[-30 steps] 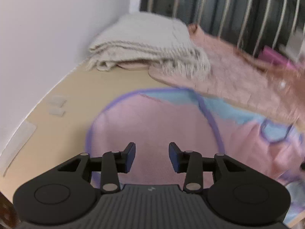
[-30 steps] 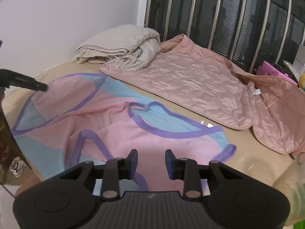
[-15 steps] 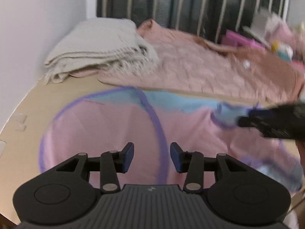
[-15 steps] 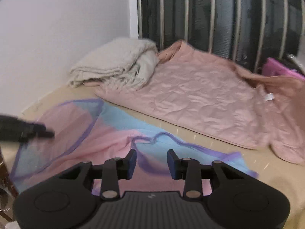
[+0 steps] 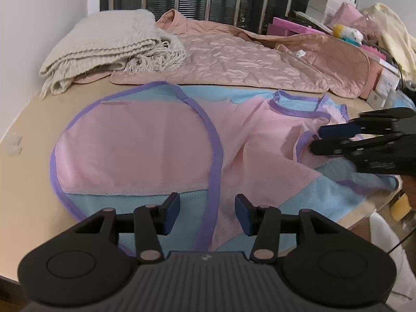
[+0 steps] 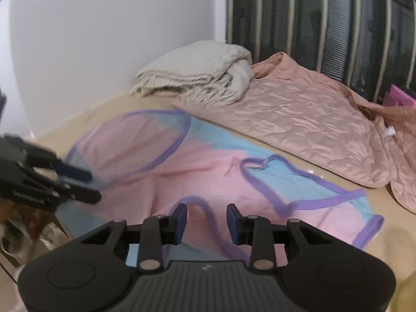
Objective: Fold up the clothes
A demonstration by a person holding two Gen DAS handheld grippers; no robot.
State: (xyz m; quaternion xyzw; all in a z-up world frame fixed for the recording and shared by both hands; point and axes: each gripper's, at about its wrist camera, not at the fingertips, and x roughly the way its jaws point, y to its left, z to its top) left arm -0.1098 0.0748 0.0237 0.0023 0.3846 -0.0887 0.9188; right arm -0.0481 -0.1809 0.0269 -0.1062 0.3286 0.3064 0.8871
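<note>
Lay spread on the beige tabletop (image 5: 39, 109): a pink and light-blue mesh garment (image 5: 145, 150) bound in purple trim (image 5: 214, 140), flat at its rounded left end and creased toward the neck opening (image 6: 280, 179) on the right. Sat well behind it, against the barred window: a folded cream fringed throw (image 5: 104, 44) and a quilted pink jacket (image 5: 247, 62), neither touching the garment's near edge. Hovered low over the near hem, the left gripper (image 5: 207, 214), jaws parted after having just been opening, with the purple trim passing under the gap but no pad pressing on cloth. Hovered likewise over a loop of trim near the armhole, the right gripper (image 6: 206, 221), jaws apart at a narrower gap, nothing pinched; seen also from the left wrist view as a dark shape (image 5: 364, 140) above the garment's right side. Judged light, thin and limp: likely to drape, slide and wrinkle rather than hold a line, and to bunch if dragged across the smooth top. Judged best taken by the bound trim, where the doubled edge gives the pads something firmer than the open mesh, one hold at the near hem and one at the shoulder or armhole edge, so both layers lift together. Not yet folded at all.
</note>
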